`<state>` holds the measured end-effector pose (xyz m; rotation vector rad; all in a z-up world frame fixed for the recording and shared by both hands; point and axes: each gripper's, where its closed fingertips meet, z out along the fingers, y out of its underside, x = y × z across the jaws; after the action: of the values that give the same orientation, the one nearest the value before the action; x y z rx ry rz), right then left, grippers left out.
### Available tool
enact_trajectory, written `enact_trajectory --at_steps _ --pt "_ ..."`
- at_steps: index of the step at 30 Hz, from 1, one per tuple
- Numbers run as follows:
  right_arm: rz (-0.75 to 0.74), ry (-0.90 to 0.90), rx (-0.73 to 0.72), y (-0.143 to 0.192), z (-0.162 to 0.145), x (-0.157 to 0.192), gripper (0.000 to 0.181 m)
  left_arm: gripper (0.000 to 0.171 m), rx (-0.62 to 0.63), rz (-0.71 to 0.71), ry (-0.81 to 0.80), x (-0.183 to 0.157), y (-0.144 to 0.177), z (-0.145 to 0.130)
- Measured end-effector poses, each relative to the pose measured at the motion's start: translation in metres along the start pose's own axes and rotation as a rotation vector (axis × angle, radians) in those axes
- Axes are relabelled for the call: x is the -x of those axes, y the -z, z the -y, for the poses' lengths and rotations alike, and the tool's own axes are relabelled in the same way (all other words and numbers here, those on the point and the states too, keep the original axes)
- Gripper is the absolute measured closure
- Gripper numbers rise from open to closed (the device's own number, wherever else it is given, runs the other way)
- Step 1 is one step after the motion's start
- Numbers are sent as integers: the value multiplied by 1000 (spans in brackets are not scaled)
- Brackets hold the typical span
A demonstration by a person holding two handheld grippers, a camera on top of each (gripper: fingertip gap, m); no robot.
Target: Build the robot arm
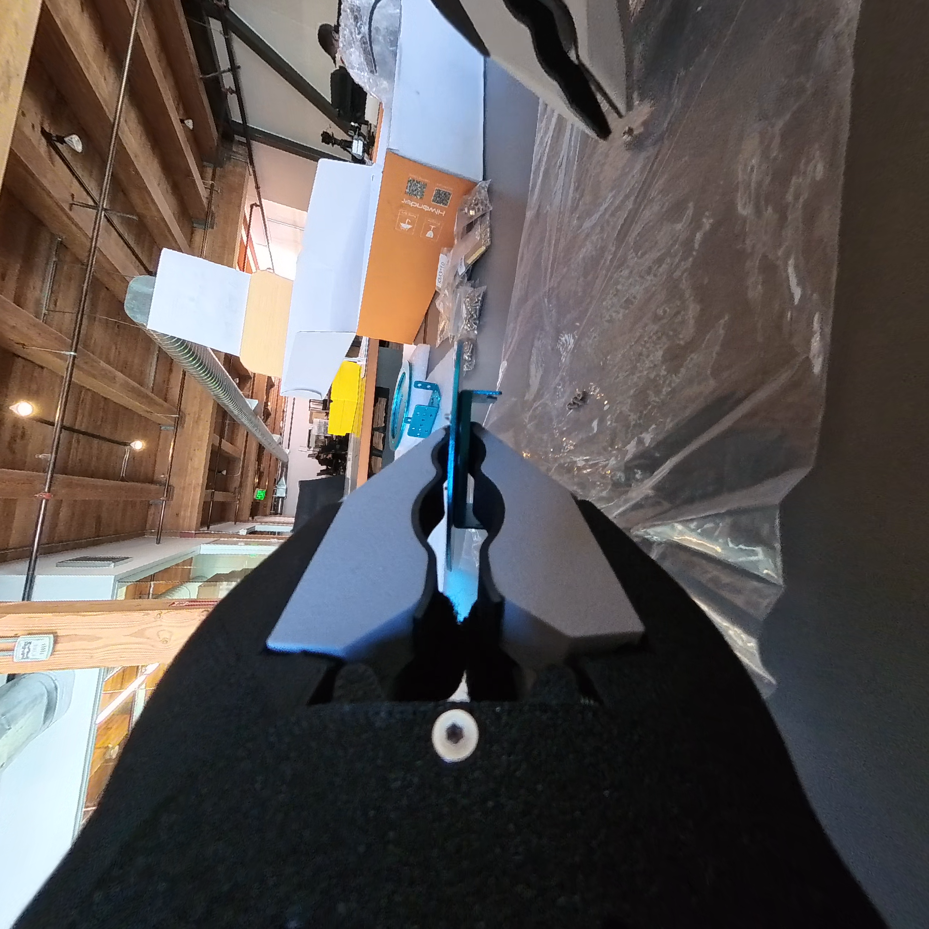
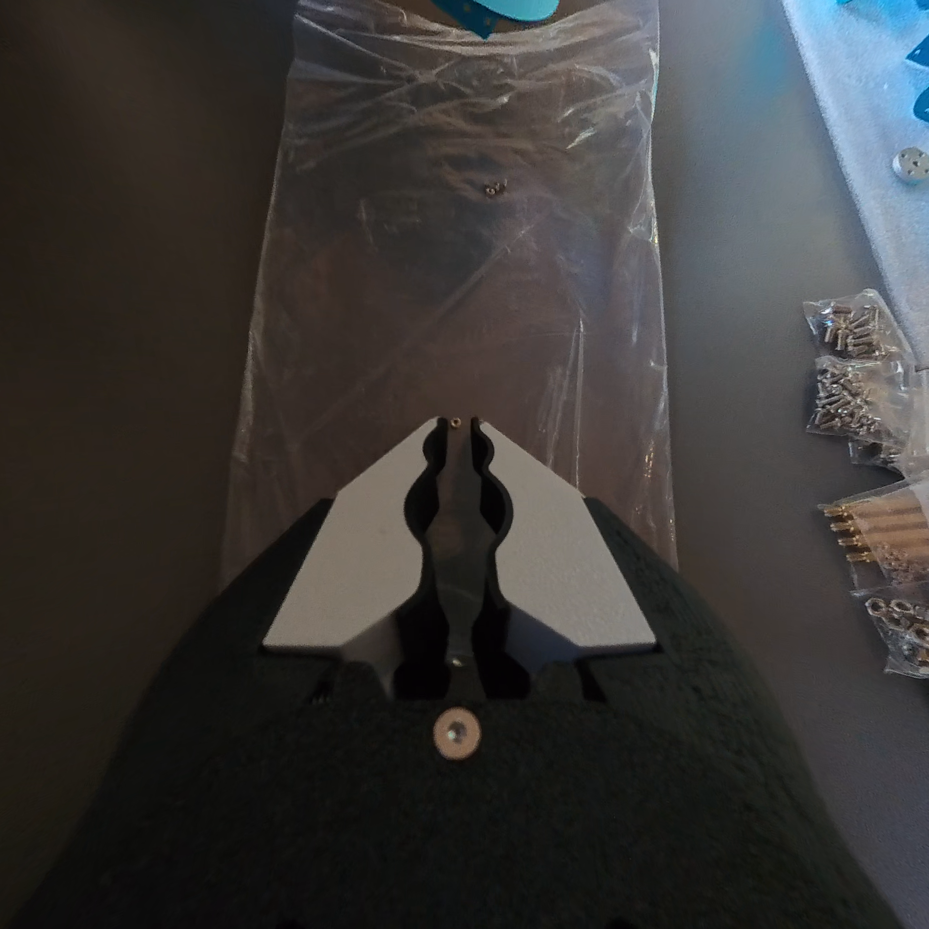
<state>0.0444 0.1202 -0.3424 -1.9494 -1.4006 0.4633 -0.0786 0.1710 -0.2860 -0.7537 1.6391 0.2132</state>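
Observation:
My left gripper [image 1: 460, 433] is shut on a thin blue metal plate [image 1: 456, 397] held on edge, with a dark blue angle bracket [image 1: 475, 412] against its side. The plate's tip also shows at the top of the right wrist view [image 2: 513, 7]. My right gripper [image 2: 460, 421] is slightly open, its tips down on a clear plastic bag [image 2: 452, 251] spread on the dark table. A tiny brass nut [image 2: 454, 422] lies between its fingertips near the left one, with a gap to the right pad. Two more tiny fasteners [image 2: 493, 201] lie farther along the bag.
Small bags of screws, nuts and brass standoffs [image 2: 859, 397] lie at the right. A white foam sheet [image 2: 854, 151] carries blue parts and a silver round hub [image 2: 912, 168]. An orange and white box [image 1: 402, 241] stands behind the bags. More blue brackets [image 1: 425, 412] lie beyond the plate. Spacing between my two grippers at the tips: around 15 cm.

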Motion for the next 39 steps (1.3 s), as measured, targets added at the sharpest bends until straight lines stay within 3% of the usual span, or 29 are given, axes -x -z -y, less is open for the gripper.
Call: enact_trajectory --at_steps 39 --pt "1 25 -10 -4 5 3 180 169 -34 -11 -38 -9 0 14"
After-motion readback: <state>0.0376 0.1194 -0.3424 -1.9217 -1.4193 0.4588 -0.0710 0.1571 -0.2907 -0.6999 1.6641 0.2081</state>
